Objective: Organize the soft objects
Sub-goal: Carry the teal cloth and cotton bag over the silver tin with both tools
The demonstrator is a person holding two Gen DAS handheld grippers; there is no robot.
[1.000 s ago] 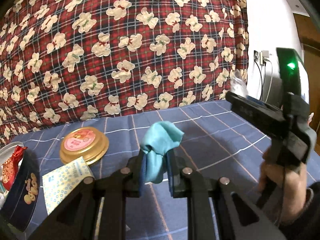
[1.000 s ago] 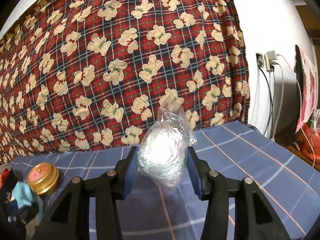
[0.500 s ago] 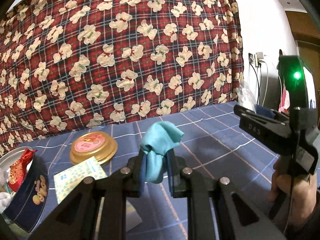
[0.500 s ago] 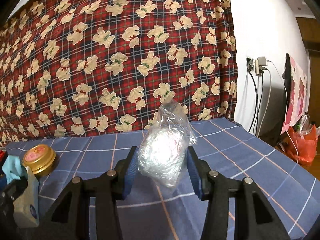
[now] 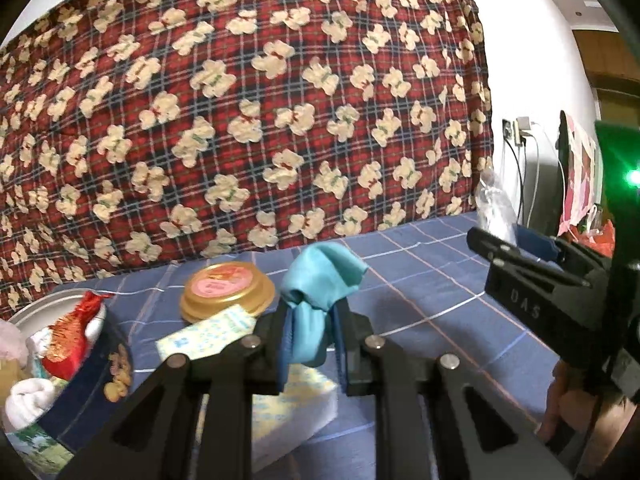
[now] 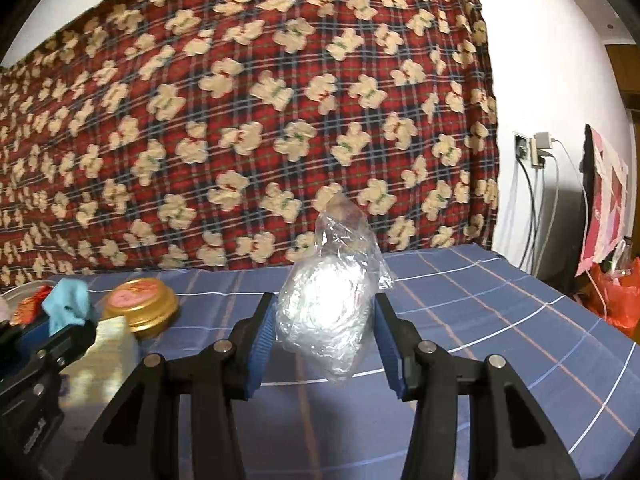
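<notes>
The left gripper, clamping the teal cloth, has moved closer to the tin; the right gripper keeps squeezing the plastic bag, right of the tin, so storing seems next.

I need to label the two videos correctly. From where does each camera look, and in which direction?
Left wrist: on the left hand-held gripper, facing the red bear-print blanket; its fingers pinch a teal cloth; the person's hand shows.
Right wrist: on the right hand-held gripper, same direction, squeezing a clear plastic bag.
Shared: round gold tin lid, blue checked cover.
</notes>
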